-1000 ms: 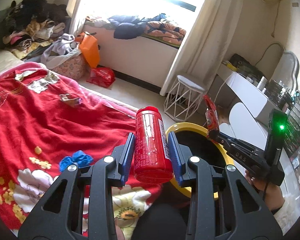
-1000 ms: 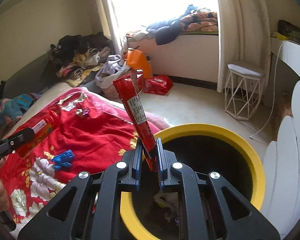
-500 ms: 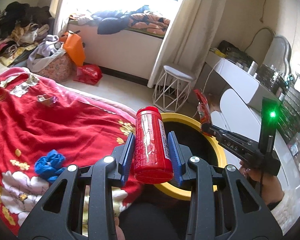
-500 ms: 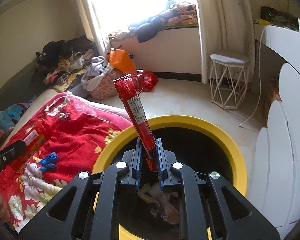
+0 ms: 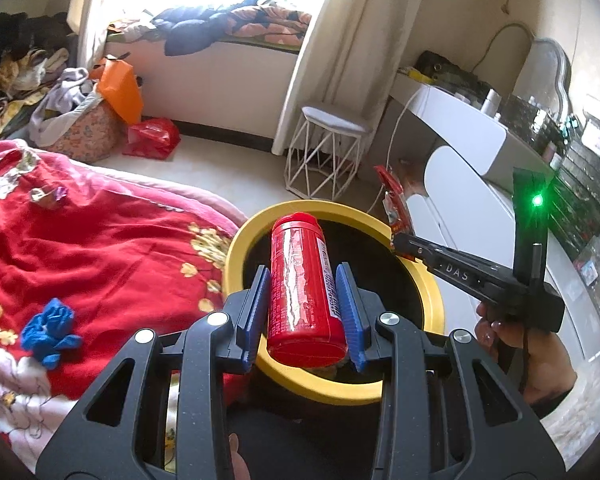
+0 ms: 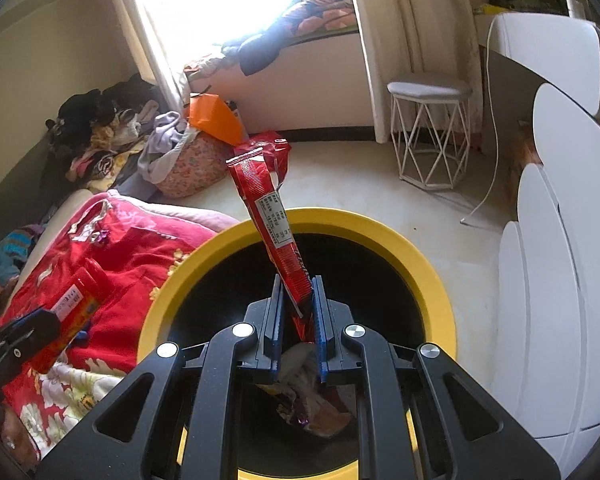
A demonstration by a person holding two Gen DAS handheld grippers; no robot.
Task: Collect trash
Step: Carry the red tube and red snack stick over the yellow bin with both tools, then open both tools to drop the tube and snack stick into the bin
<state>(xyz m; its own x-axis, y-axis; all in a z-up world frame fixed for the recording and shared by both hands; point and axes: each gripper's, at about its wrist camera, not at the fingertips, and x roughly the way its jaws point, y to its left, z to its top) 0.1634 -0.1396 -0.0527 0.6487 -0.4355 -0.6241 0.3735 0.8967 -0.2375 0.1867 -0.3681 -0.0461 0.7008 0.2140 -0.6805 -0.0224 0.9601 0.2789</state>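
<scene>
Red plastic fills the near view: the left gripper is clamped on a red bottle, its blue pads pressed to the bottle's sides, held above the near rim of the yellow-rimmed bin. Over the same bin, the right gripper pinches the lower end of a long red wrapper, which stands up out of its nearly closed jaws. Inside the bin, beneath the right gripper, crumpled wrappers already lie at the bottom, suggesting part of the collecting is done. Both held pieces appear only a release away from joining them. To the left of the bin, on the red floral blanket, more work seems to wait: a crumpled blue scrap lies well apart from the bin, and farther back a small shiny wrapper rests near the blanket's far edge. Beyond the bin, a white wire stool stands by the curtain, with a red bag on the floor below the window seat.
</scene>
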